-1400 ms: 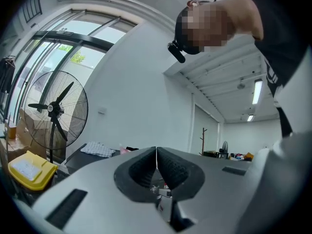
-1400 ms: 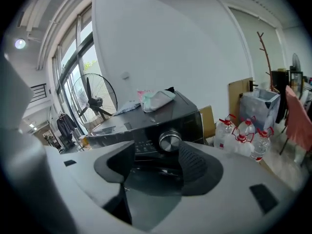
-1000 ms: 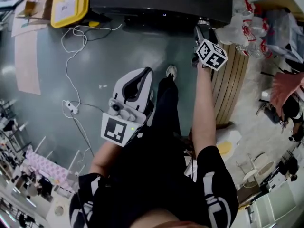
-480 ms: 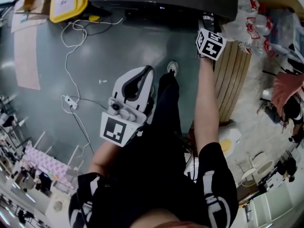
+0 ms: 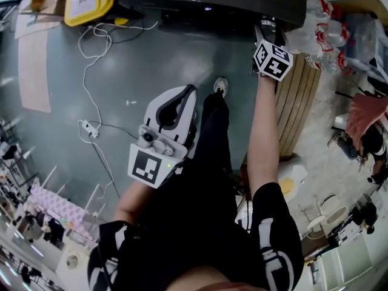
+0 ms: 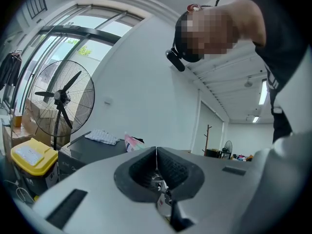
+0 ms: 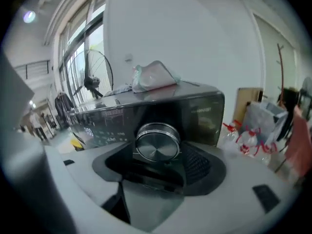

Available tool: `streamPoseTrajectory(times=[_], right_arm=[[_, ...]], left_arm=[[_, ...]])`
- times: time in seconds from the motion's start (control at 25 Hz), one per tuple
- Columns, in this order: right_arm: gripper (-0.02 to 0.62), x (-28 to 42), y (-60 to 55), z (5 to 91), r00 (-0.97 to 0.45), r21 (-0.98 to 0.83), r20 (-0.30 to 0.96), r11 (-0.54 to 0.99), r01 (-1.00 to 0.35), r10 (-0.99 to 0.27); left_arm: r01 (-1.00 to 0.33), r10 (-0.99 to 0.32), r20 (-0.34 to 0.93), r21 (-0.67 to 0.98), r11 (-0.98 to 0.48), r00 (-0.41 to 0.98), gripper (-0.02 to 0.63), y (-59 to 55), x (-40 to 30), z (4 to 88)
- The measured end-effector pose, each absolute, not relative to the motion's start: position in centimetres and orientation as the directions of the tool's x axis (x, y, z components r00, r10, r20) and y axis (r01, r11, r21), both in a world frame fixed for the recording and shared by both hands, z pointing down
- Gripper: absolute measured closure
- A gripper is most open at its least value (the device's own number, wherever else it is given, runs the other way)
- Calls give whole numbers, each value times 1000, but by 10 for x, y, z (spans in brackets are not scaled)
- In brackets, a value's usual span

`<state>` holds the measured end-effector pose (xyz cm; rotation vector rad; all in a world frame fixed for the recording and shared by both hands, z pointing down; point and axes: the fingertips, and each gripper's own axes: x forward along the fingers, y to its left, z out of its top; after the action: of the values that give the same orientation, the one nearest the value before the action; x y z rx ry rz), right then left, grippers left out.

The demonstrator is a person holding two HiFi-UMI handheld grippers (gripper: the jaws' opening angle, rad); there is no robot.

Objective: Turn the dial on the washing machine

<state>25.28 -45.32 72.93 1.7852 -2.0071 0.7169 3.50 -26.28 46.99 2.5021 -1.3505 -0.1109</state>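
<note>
Close against the body, the left gripper (image 5: pixel 184 97) is hanging idle, its jaws (image 6: pixel 156 152) clenched together on nothing. Further out, the right arm is reaching forward, and the right gripper (image 5: pixel 264 32) is meeting the front of the washing machine (image 5: pixel 206 2) near its right corner. The metal dial (image 7: pixel 157 141) is sitting near the right end of the dark control panel (image 7: pixel 207 113), directly between this gripper's jaws, which are opening wide around it, the pads apparently clear of its rim.

The turning step looks to be in hand, probably between twists. The next move calls for closing squarely on the dial's rim and rotating the wrist without slipping.

Room is narrowing on the right, where a slatted wooden panel (image 5: pixel 295 102) is leaning just beside the machine. To the left, the floor is offering more room, with a white cable (image 5: pixel 91 96) trailing across it.
</note>
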Motion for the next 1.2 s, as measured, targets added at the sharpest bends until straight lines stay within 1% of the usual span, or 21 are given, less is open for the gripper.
streamPoseTrajectory(times=[0.08, 0.12, 0.2, 0.24, 0.28, 0.36, 0.4, 0.44, 0.56, 0.68, 0.88, 0.92, 1.08, 1.16, 1.2], right_arm=[[273, 255, -455, 731, -181, -222, 567, 63, -973, -804], [296, 255, -456, 731, -188, -232, 563, 65, -971, -804], [302, 255, -456, 731, -166, -177, 574, 76, -981, -802], [304, 254, -456, 731, -128, -99, 588, 86, -991, -799], [304, 252, -456, 731, -71, 19, 605, 104, -994, -793], [304, 246, -456, 731, 56, 269, 620, 145, -952, -783], [304, 244, -456, 730, 92, 335, 616, 155, -929, -782], [304, 242, -456, 729, 103, 353, 612, 155, -923, -784], [296, 242, -455, 728, 74, 310, 607, 150, -939, -791], [272, 241, -452, 721, 39, 267, 599, 153, -951, -800], [275, 233, -414, 689, -3, 170, 586, 127, -977, -810], [290, 227, -402, 677, -21, 137, 577, 121, -983, -817], [388, 212, -343, 626, -55, -9, 529, 60, -998, -847], [473, 205, -313, 600, -54, -40, 506, 39, -998, -861], [501, 201, -298, 587, -54, -51, 494, 33, -998, -868]], left_arm=[[-804, -826, 74, 294, -517, 558, 583, -262, 36, 471], [-803, -825, 75, 294, -519, 560, 583, -261, 36, 471], [-802, -823, 79, 291, -521, 563, 583, -262, 38, 473], [-803, -823, 79, 290, -521, 563, 583, -263, 38, 474], [-803, -823, 79, 288, -521, 562, 583, -264, 38, 474], [-804, -823, 80, 285, -522, 562, 583, -264, 37, 475], [-803, -823, 80, 289, -521, 562, 583, -264, 36, 475], [-802, -823, 79, 296, -519, 562, 583, -264, 35, 474], [-799, -824, 72, 302, -520, 563, 583, -262, 35, 471], [-800, -826, 55, 290, -525, 561, 583, -259, 32, 466], [-797, -829, -1, 273, -538, 559, 583, -239, 20, 437], [-796, -828, -12, 265, -543, 561, 583, -233, 15, 429], [-782, -812, -41, 245, -573, 582, 583, -207, -5, 403], [-774, -804, -63, 237, -587, 591, 583, -193, -17, 392], [-773, -802, -75, 230, -592, 592, 583, -186, -23, 386]])
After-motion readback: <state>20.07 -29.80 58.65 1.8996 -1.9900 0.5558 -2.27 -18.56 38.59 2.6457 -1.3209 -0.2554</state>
